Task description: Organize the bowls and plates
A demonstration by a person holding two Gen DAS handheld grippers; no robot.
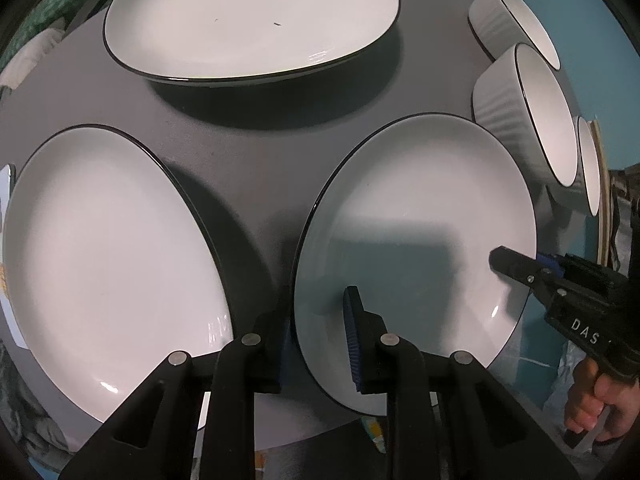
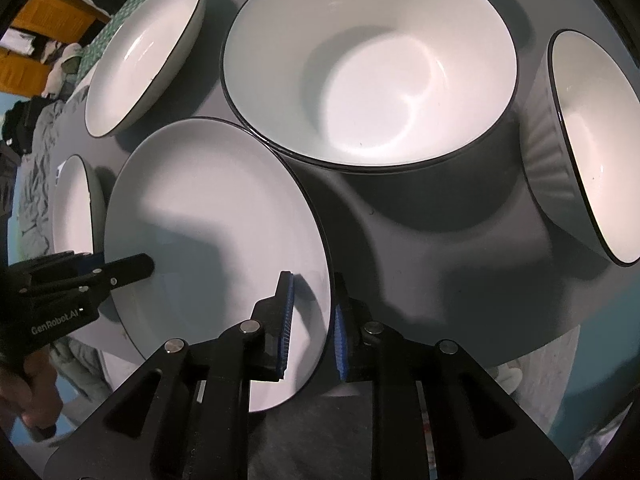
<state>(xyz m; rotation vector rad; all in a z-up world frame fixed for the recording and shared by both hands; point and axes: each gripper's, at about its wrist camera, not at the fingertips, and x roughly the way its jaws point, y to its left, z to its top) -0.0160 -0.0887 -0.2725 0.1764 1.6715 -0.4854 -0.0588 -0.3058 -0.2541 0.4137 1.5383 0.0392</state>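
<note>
A white plate with a dark rim hangs partly past the near edge of the grey table. My left gripper straddles its left rim, one finger above and one below, shut on it. It also shows at the left of the right wrist view as my left gripper. My right gripper straddles the opposite rim, and its blue pads stand slightly off the plate, open. In the left wrist view my right gripper reaches over the rim from the right.
Two more white plates lie to the left and behind. Ribbed white bowls stand at the right. A large stacked bowl sits just behind the held plate, and a ribbed bowl to its right.
</note>
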